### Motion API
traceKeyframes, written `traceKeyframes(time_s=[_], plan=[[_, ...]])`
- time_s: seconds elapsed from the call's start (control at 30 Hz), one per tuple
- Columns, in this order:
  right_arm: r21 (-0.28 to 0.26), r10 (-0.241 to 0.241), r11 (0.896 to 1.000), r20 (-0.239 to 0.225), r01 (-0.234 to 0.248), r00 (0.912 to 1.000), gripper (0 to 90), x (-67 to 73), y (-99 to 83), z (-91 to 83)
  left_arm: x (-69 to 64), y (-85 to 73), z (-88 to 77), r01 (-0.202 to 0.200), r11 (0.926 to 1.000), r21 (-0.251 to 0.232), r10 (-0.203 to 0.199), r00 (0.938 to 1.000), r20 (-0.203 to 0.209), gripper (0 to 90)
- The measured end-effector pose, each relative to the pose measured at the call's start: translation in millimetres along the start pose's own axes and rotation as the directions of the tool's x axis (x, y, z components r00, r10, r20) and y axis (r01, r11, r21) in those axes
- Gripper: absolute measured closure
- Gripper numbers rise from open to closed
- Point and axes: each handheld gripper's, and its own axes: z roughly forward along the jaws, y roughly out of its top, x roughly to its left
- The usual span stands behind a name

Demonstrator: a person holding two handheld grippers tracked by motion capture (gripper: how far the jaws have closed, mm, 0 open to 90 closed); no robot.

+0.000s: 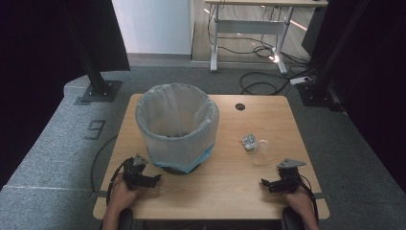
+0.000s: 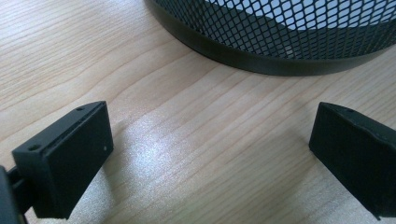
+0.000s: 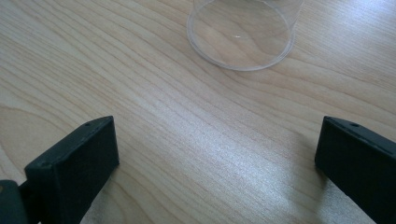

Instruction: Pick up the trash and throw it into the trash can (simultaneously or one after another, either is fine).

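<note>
The light wooden tabletop point(image 1: 230, 182) carries a black mesh waste bin lined with a pale plastic bag point(image 1: 177, 127). To the right of the bin lie a clear plastic cup point(image 1: 261, 151) on its side and, beside it, a crumpled silver foil ball point(image 1: 248, 141). The right tongs point(image 1: 265, 183) rest nearer to the cup, open and empty; its open mouth point(image 3: 240, 39) lies directly ahead of them. The left tongs point(image 1: 155, 178), open and empty, rest at the bin's base point(image 2: 275, 60).

clear cup point(image 3: 243, 35) top cut off, bin point(image 2: 280, 32) mostly cropped
</note>
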Motion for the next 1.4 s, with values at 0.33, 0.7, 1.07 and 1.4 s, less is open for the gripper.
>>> traceKeyframes(time_s=[0.33,0.7,1.07,1.4], plan=[[0.018,0.022,1.000,0.018,-0.023,0.9996,0.0,-0.1,3.6,1.1,0.0,0.6,0.6,0.000,1.0000,0.000,0.000,1.0000,0.001,0.0],[0.008,0.064,0.998,0.020,-0.064,0.9978,0.0,-8.6,16.6,0.4,-0.6,1.3,1.0,0.003,1.0000,0.001,-0.003,1.0000,-0.003,0.0],[-0.009,0.074,0.997,0.038,-0.073,0.9966,0.0,-15.6,34.6,6.9,-1.1,2.1,1.8,0.004,1.0000,0.002,-0.004,1.0000,-0.003,0.0],[-0.022,0.079,0.997,0.055,-0.078,0.9953,0.0,-19.9,43.6,15.3,-1.5,2.5,2.1,0.004,1.0000,0.002,-0.004,1.0000,-0.002,0.0]])
